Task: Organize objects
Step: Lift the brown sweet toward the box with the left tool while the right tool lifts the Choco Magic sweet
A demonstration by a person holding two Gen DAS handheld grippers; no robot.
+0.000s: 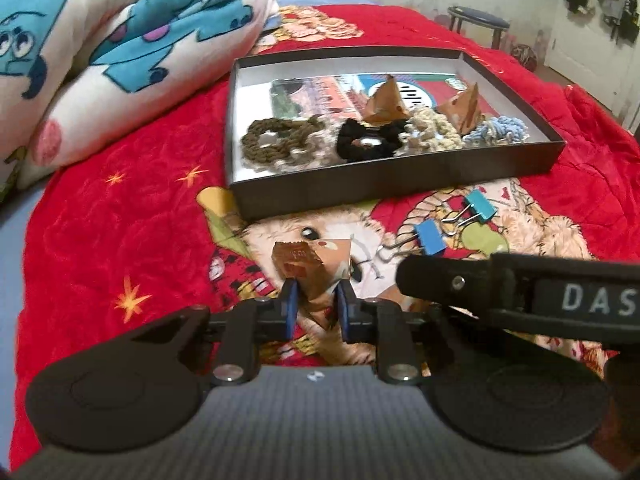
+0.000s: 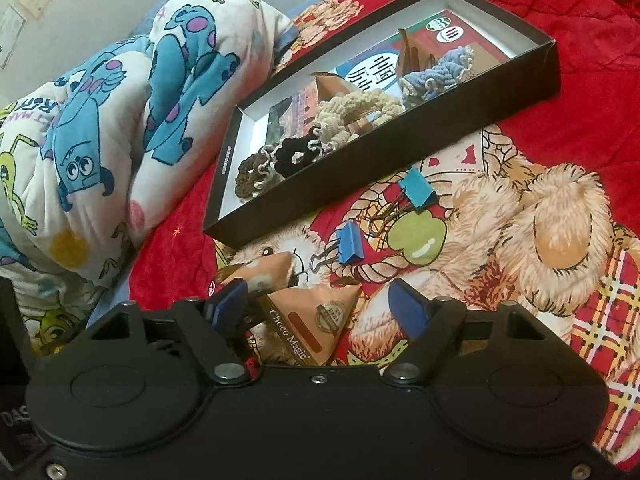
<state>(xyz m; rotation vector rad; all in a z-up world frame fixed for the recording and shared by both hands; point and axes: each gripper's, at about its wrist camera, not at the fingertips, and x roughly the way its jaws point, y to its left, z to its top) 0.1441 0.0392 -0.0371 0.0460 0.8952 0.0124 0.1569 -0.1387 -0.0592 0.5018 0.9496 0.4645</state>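
A brown triangular snack packet (image 1: 314, 262) lies on the red bedspread in front of a shallow black box (image 1: 400, 184). My left gripper (image 1: 316, 300) is shut on its near corner, a blue pad on each side. In the right wrist view a second packet marked Choco Magic (image 2: 316, 320) lies between the wide-apart fingers of my right gripper (image 2: 316, 292), which is open; its right pad stands clear of the packet. Another packet (image 2: 260, 268) lies just beyond the left finger. The box (image 2: 360, 168) holds several scrunchies and two more brown packets.
Two blue binder clips (image 1: 430, 236) (image 1: 482, 204) lie on the bedspread to the right of the packets, near the box's front wall. A rolled cartoon quilt (image 1: 120, 60) fills the left side. A stool (image 1: 478, 20) stands beyond the bed.
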